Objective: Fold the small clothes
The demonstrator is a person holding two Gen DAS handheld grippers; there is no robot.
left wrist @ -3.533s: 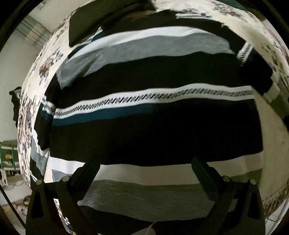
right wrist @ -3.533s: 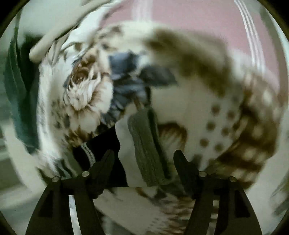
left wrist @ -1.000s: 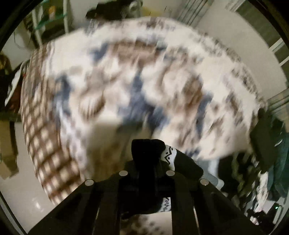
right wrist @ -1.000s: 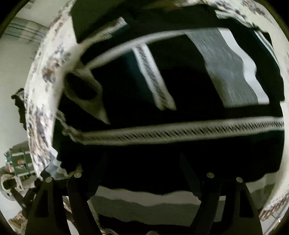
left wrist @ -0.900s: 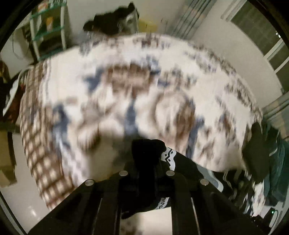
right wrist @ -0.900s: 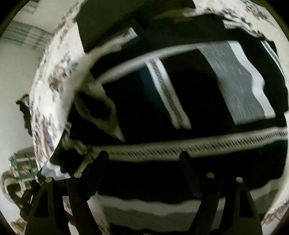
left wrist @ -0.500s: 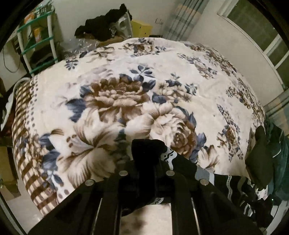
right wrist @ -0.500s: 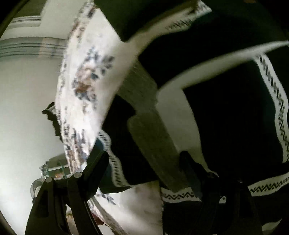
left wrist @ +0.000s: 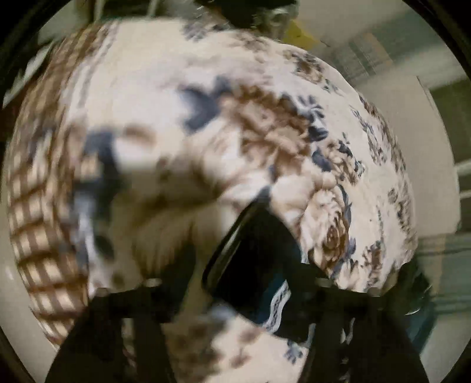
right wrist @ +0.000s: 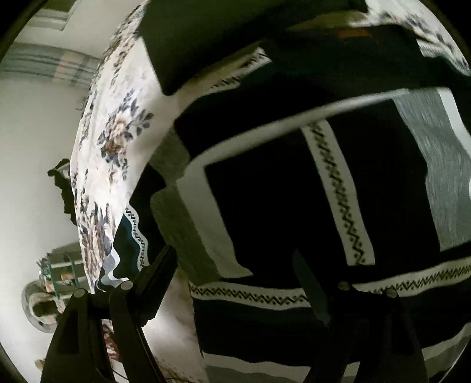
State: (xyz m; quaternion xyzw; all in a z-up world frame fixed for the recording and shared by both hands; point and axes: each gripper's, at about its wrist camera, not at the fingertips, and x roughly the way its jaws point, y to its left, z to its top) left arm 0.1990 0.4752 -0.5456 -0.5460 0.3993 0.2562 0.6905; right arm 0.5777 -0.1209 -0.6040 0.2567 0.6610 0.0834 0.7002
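Observation:
A black sweater (right wrist: 294, 188) with white, grey and zigzag bands lies on the floral blanket (right wrist: 100, 165), one sleeve (right wrist: 203, 212) folded across its body. My right gripper (right wrist: 232, 274) hovers over the sweater's near-left part, open, with nothing pinched. In the blurred left wrist view a black fold of the sweater (left wrist: 253, 259) with a zigzag band lies on the blanket (left wrist: 164, 123). My left gripper (left wrist: 235, 282) is over it and its jaws are opening. The cloth sits between the fingers, nearer the right one, and the pads do not press on it.
A dark folded garment (right wrist: 206, 35) lies beyond the sweater. Past the bed's left edge are a green shelf (right wrist: 59, 271) and a white wall. A dark heap of clothes (left wrist: 259, 11) and a yellow box (left wrist: 300, 32) stand at the bed's far end.
The left gripper was shut on the black fold and now stands apart, lower over the blanket, and has rolled. The right gripper stayed open and shifted across the sweater.

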